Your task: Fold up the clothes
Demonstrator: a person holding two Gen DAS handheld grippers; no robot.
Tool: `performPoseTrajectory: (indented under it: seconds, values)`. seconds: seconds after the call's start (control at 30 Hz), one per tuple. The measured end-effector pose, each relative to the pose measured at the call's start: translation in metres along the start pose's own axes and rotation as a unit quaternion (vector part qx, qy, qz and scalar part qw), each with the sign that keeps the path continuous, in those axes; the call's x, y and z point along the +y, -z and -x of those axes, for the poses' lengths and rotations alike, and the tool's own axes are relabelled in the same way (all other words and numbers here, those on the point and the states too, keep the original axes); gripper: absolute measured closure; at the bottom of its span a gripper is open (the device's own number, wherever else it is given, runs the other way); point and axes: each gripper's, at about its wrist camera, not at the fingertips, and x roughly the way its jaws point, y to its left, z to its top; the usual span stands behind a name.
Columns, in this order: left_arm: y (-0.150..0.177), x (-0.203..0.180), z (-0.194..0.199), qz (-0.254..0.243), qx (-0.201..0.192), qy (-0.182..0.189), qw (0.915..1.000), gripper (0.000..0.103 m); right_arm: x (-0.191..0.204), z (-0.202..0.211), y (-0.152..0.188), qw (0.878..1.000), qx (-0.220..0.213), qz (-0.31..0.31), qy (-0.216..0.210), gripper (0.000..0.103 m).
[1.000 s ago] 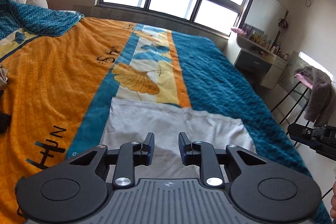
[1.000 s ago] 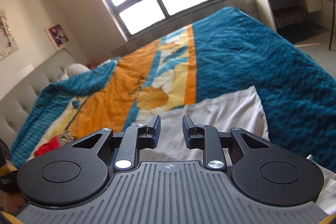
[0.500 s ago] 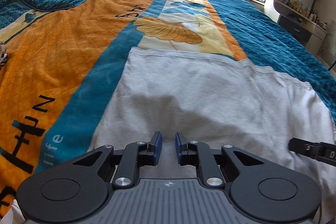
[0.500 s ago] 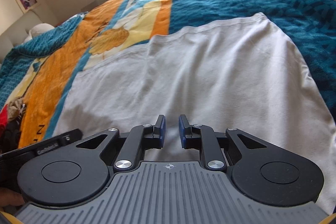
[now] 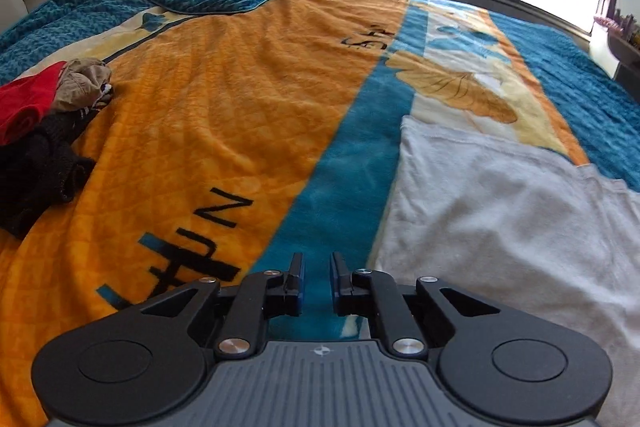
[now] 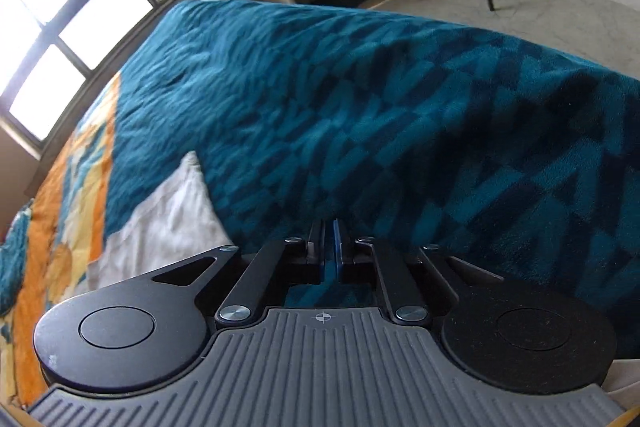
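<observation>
Pale grey soft cotton garment (image 5: 512,211) is lying flat on the bed, looking light and floppy, best pinched at corners; left gripper (image 5: 317,281) jaws spread, right gripper (image 6: 330,255) jaws nearly pressed together, holding nothing.

Right gripper (image 6: 329,247) nearly closed over teal blanket (image 6: 400,115), white garment (image 6: 168,219) left

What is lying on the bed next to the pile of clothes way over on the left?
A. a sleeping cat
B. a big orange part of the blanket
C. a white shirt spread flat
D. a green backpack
B: in the left wrist view the pile of clothes sits on the orange part of the blanket; the white shirt lies far to the right.
</observation>
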Motion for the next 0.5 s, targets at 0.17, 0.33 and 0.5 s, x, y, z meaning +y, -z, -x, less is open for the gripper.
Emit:
performPoseTrajectory:
  seconds: [0.17,0.33,0.5]
  values:
    - [0.017,-0.023,0.017,-0.015,0.047,0.206,0.9773,0.086,0.044,0.006,0.043,0.973,0.12,0.094,-0.175,0.092]
    - [0.045,-0.024,0.01,-0.071,0.075,0.085,0.9909,0.091,0.047,0.001,0.082,0.967,0.15,0.164,-0.123,0.103]
    - [0.041,0.012,0.016,-0.037,0.062,-0.034,0.9968,0.094,-0.019,0.018,0.044,0.997,0.049,0.05,0.023,0.103]
